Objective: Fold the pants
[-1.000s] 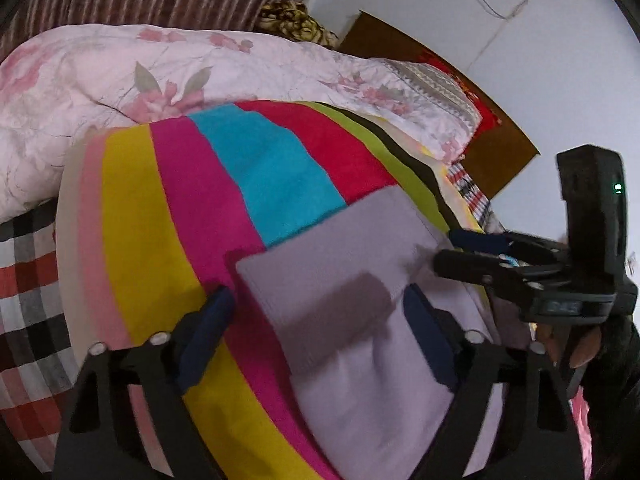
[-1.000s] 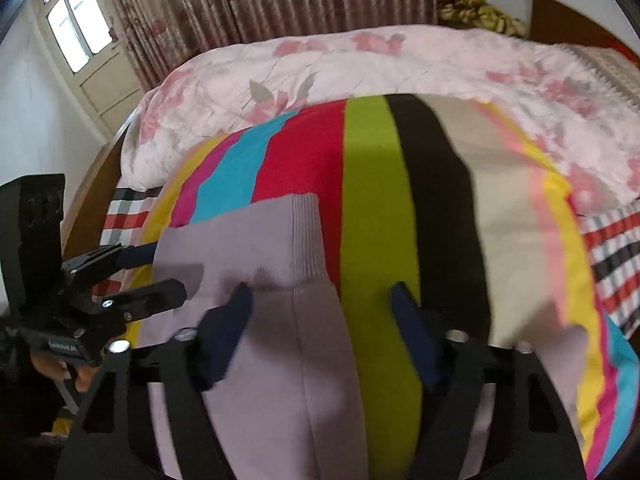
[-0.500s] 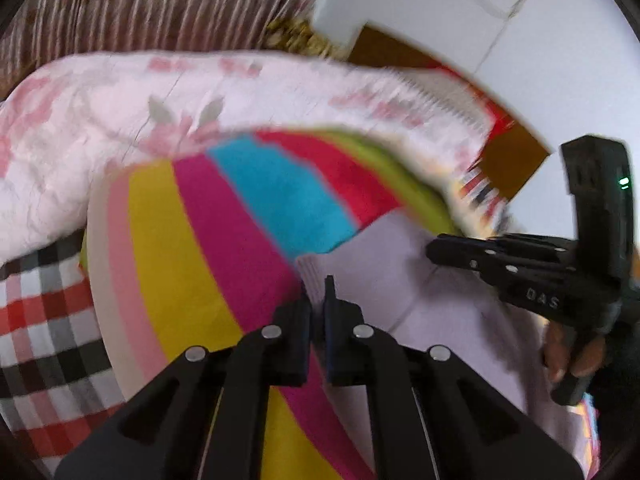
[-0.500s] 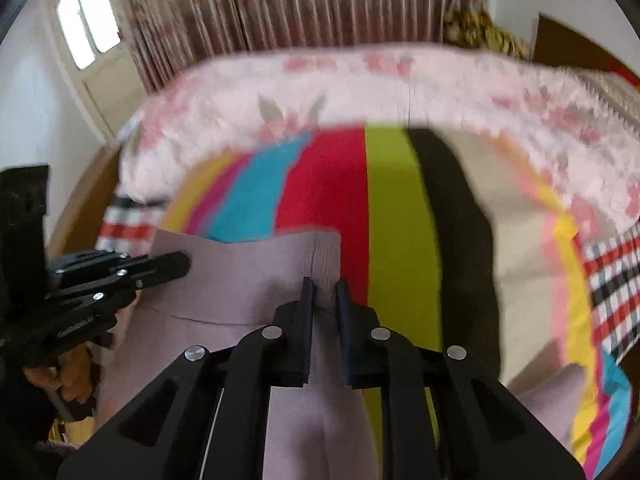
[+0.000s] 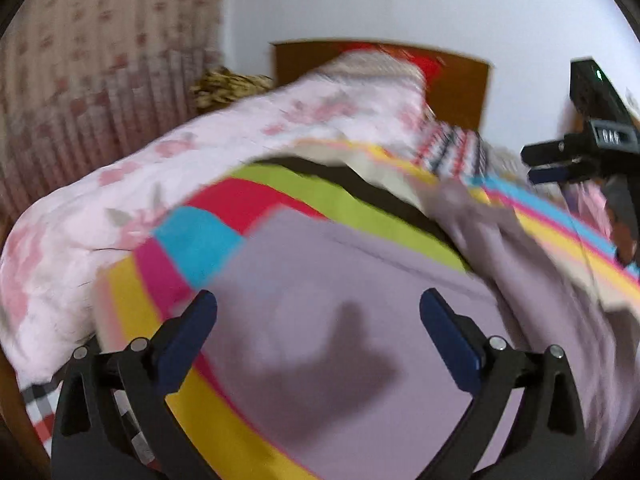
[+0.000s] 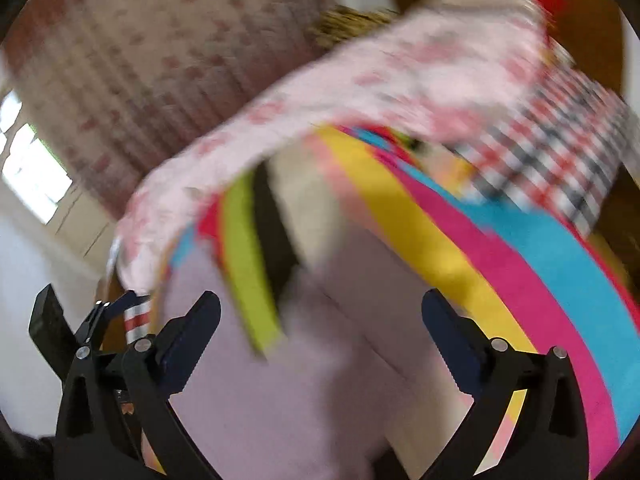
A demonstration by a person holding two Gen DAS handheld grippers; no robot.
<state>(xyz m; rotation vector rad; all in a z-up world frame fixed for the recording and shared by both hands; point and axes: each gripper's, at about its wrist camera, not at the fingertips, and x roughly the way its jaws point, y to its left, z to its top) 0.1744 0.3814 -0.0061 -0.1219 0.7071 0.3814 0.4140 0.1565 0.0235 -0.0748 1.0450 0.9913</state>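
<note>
Left gripper [image 5: 318, 320] spread wide, empty, hovering above lilac pants [image 5: 340, 320], probably seeking next fold grip. Right gripper [image 6: 320, 322] likewise gaping over pants. Pants flat atop striped blanket [image 5: 280, 196]; floral quilt [image 5: 200, 152] beyond.

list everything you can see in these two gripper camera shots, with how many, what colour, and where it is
pants: one pair, pale lilac, spread on the striped blanket below both grippers
striped blanket: one, multicolour bands, on the bed under the pants
floral quilt: one, pink and white, heaped behind the blanket
checked sheet: one, red, black and white, at the bed's edges
curtain: one, pinkish patterned, far left
headboard: one, brown, against the white wall
window: one, bright, left in the right wrist view
left gripper: black with blue pads, jaws open
right gripper: black with blue pads, jaws open
</note>
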